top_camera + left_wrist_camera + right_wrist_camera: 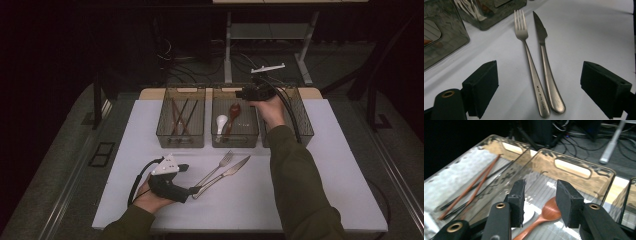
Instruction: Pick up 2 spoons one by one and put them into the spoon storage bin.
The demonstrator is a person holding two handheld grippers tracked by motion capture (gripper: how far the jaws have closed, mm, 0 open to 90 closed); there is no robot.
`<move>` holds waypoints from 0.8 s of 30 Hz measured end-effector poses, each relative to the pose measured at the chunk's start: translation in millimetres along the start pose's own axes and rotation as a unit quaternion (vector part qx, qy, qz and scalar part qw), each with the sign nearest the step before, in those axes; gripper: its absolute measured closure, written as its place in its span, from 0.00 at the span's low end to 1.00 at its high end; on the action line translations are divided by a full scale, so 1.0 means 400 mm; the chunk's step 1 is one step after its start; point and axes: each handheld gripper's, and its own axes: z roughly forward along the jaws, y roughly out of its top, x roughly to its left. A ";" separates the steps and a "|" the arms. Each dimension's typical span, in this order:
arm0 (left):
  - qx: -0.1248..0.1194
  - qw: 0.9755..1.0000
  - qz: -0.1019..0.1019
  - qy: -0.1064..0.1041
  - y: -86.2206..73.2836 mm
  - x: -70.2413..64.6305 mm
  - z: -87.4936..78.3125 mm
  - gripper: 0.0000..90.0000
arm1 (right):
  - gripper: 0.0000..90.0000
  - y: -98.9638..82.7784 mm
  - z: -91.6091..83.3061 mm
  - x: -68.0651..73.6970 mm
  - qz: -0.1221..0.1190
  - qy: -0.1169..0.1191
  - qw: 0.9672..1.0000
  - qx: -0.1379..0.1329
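Observation:
A metal fork and a metal knife lie side by side on the white table. My left gripper rests low at their handle ends. In the left gripper view the fork and knife run between the wide-open jaws of the left gripper, which touch neither. My right gripper hovers over the middle bin. In the right gripper view the right gripper stands open above a wooden spoon and a white spoon, with nothing between its pads.
Three clear bins stand in a row at the table's back. The left bin holds chopsticks, and the right bin sits partly behind my right arm. Cables and a stand's legs lie on the floor beyond.

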 end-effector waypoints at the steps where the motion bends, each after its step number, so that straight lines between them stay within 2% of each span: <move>1: -0.001 1.000 0.000 0.000 0.000 0.001 0.001 0.16 | 0.59 -0.002 -0.010 -0.001 -0.002 -0.003 1.000 -0.002; 4: -0.002 1.000 -0.004 0.001 0.000 0.001 0.001 0.16 | 0.52 -0.013 -0.036 -0.005 -0.003 0.011 1.000 -0.013; 7: -0.004 1.000 -0.006 0.002 -0.001 0.000 0.003 0.16 | 0.44 -0.030 -0.059 -0.003 -0.014 0.012 1.000 -0.012; 10: 0.000 1.000 -0.005 0.003 -0.001 0.000 0.003 0.16 | 0.41 -0.052 -0.089 0.001 -0.020 0.011 1.000 -0.018; 16: 0.002 1.000 -0.005 0.006 -0.001 0.001 0.002 0.16 | 0.34 -0.097 -0.148 0.011 -0.033 0.033 0.998 -0.031; 24: 0.002 1.000 -0.008 0.010 -0.001 0.004 0.003 0.16 | 0.25 -0.149 -0.215 0.025 -0.049 0.020 0.997 -0.052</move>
